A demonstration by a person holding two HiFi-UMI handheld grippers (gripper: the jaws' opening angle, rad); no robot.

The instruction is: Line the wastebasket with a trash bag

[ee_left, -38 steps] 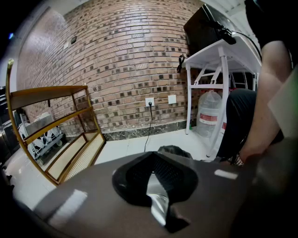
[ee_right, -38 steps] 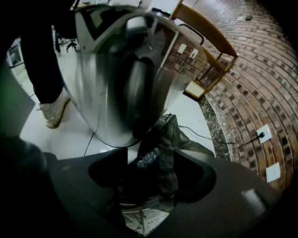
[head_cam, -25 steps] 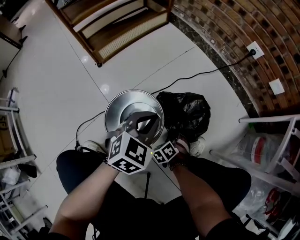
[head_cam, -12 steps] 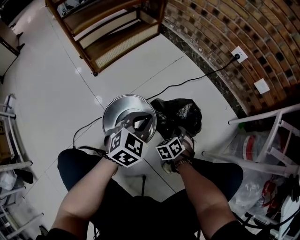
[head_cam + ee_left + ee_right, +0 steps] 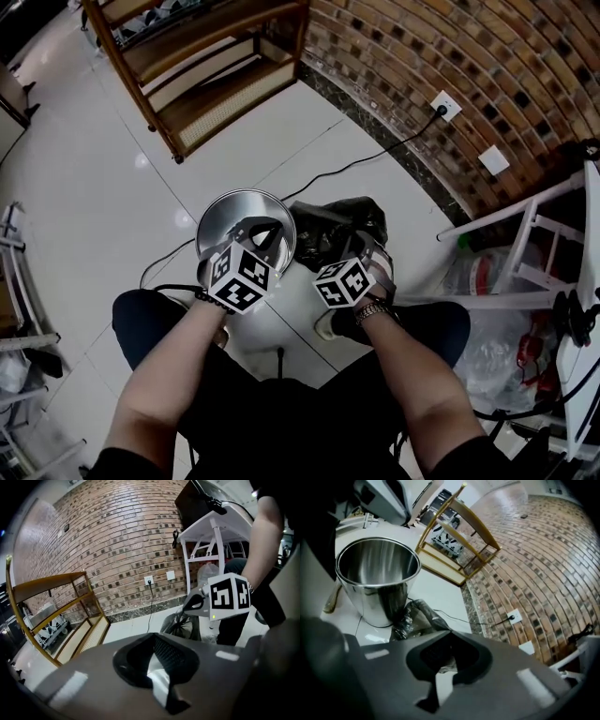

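Steel wastebasket, round, upright on the white tile floor at frame centre, interior bare and shiny. Black trash bag, crumpled, on the floor just right of the basket, one part drawn up to the right tool, whose jaws are clamped tight on a fold of it. The left tool: jaws fully together, nothing between them, held above the basket's mouth. Black cable runs to a socket in the brick wall, upper right. Wooden shelf, top.
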